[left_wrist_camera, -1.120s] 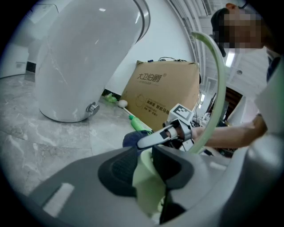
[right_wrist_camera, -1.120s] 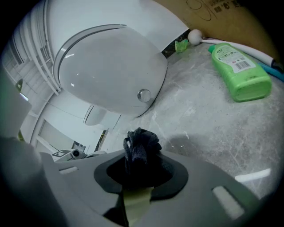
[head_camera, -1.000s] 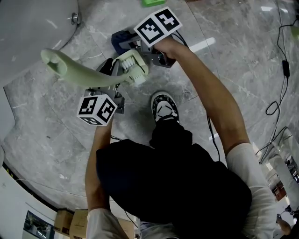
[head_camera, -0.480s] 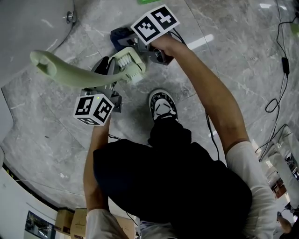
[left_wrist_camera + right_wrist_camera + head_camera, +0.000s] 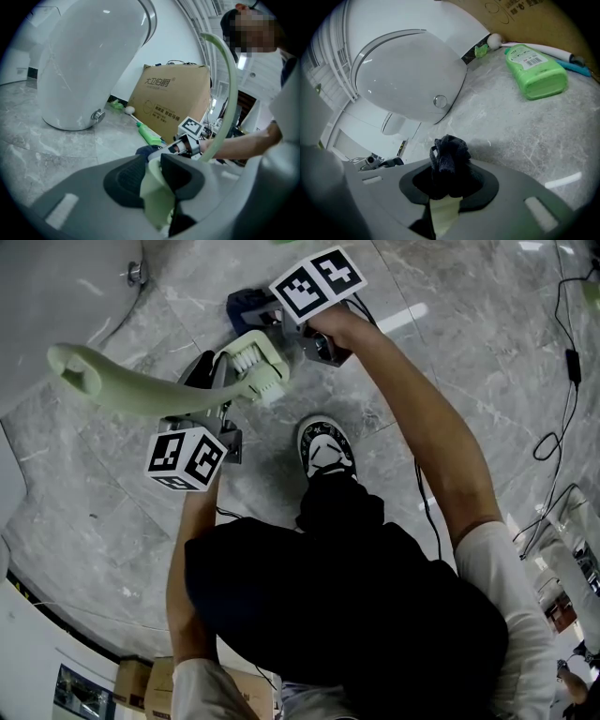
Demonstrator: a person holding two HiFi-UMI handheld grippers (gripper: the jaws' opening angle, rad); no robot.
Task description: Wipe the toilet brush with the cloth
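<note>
Marble floor (image 5: 450, 324) beside toilet (image 5: 56, 296) | left hand-held gripper (image 5: 152, 180) clamped on toilet brush (image 5: 141, 392) handle, steadying it | right hand-held gripper (image 5: 449, 183) pinching dark cloth (image 5: 449, 157) against the brush head, presumably for wiping.

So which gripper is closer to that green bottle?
Right. The right gripper, holding the dark cloth, has the green bottle ahead of it; the left gripper is farther back, clamped on the toilet brush.

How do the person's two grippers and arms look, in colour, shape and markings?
Both the left gripper and the right gripper have grey bodies with black jaw pads. Each carries a white cube with black square markers. The person wears short white sleeves.
</note>
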